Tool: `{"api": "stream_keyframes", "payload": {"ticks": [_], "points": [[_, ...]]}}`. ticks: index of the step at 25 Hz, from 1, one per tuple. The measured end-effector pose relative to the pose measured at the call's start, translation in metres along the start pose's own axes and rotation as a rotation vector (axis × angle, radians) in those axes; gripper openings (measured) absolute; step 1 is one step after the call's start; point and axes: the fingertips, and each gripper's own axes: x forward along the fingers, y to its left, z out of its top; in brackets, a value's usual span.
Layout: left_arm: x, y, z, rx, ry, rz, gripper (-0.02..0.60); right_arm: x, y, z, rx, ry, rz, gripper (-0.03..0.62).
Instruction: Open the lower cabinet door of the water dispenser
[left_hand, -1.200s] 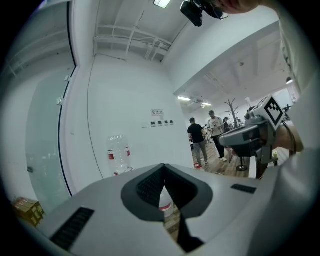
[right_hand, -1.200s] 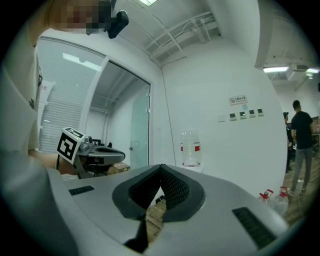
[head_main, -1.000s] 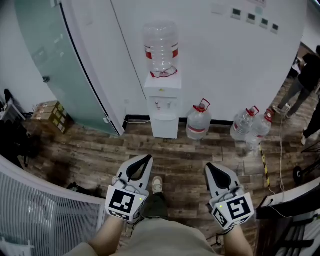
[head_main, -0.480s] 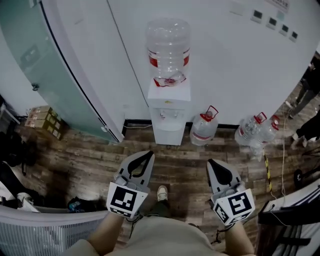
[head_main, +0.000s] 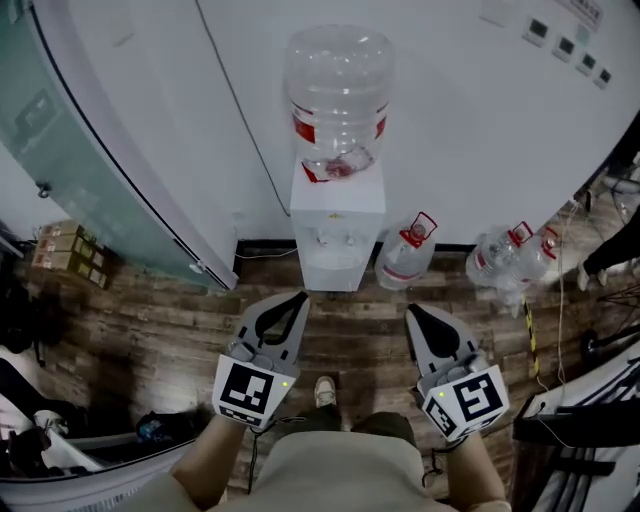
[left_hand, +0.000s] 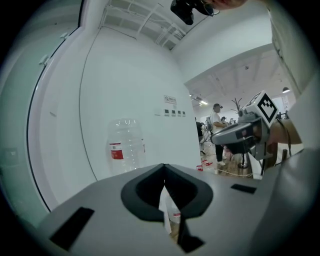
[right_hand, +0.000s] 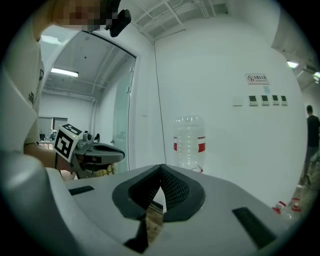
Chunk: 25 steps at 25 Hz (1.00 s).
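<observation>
Seemingly empty jug (head_main: 337, 95) atop water dispenser (head_main: 337, 218), floor jugs (head_main: 403, 262) alongside

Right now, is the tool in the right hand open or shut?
Shut. The right tool has its jaws touching at the tip in the right gripper view, with nothing between them.

Ahead of the jaws, the water dispenser (head_main: 337, 225) has a smooth white plastic-looking body, and its bottle (head_main: 337, 95) is clear glossy plastic. Below the jaws, the floor (head_main: 150, 330) is matt dark wood planks.
</observation>
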Motion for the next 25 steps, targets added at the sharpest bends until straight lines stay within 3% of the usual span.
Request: {"api": "stream_keyframes", "payload": {"ticks": [3, 10, 16, 20, 25], "points": [[0.011, 0.011, -0.003, -0.023, -0.01, 0.002, 0.006, 0.013, -0.01, -0.003, 0.01, 0.007, -0.004, 0.006], [0.04, 0.008, -0.028, -0.014, 0.061, -0.031, 0.006, 0.029, -0.041, -0.016, 0.06, 0.002, 0.004, 0.006], [0.072, 0.0, -0.033, -0.015, 0.065, 0.054, 0.006, 0.034, -0.086, -0.044, 0.102, 0.011, 0.025, 0.006], [0.091, 0.002, -0.043, -0.09, 0.069, 0.123, 0.006, 0.044, -0.121, -0.059, 0.125, 0.015, 0.047, 0.006], [0.118, 0.001, -0.067, -0.111, 0.056, 0.198, 0.006, 0.068, -0.157, -0.087, 0.126, 0.026, 0.089, 0.009]]}}
